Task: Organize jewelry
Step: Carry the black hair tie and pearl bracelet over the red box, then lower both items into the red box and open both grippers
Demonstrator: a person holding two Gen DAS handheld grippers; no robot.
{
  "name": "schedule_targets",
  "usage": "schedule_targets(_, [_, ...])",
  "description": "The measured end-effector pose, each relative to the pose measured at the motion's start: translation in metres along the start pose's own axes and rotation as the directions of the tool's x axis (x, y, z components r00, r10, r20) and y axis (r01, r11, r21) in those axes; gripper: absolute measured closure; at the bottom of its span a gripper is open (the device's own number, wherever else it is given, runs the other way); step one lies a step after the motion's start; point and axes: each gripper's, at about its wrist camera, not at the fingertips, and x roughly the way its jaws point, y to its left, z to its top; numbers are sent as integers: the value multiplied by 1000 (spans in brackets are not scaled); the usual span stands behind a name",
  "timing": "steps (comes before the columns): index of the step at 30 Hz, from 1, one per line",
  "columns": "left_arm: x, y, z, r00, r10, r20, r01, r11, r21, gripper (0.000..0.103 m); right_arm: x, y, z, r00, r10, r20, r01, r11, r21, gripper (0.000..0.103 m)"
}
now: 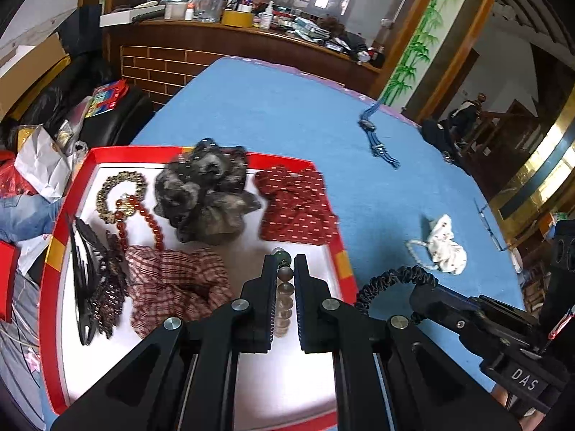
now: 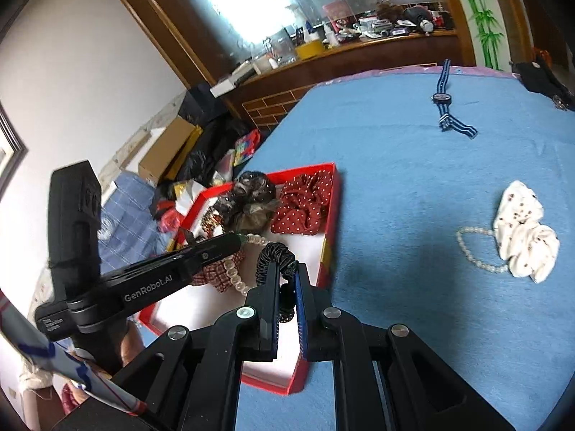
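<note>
Left gripper [image 1: 284, 264] jaws nearly closed on a pearl bracelet [image 1: 283, 301], beads strung between the fingers, above the red tray [image 1: 68, 237] floor. Right gripper [image 2: 287, 273] jaws pinch a black coiled hair tie [image 2: 275, 253] over the tray's right rim. On the blue cloth [image 2: 413, 179]: pearl strand [image 2: 470, 248], white scrunchie [image 2: 521, 237], striped watch [image 2: 445, 107].

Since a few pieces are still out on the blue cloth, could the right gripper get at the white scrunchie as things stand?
Probably not right away. The cloth toward the white scrunchie looks free, but the right gripper is shut on a black hair tie above the red tray, so it would likely have to drop that first.
</note>
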Motion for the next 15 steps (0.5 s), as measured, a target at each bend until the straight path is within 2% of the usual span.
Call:
schedule_targets(12, [18, 26, 0, 999, 22, -25, -23, 999, -41, 94, 54, 12, 13, 989, -135, -66, 132, 990, -51, 93])
schedule_targets(15, [21, 29, -1, 999, 24, -30, -25, 999, -42, 94, 66, 10, 14, 985, -148, -84, 144, 988, -49, 93])
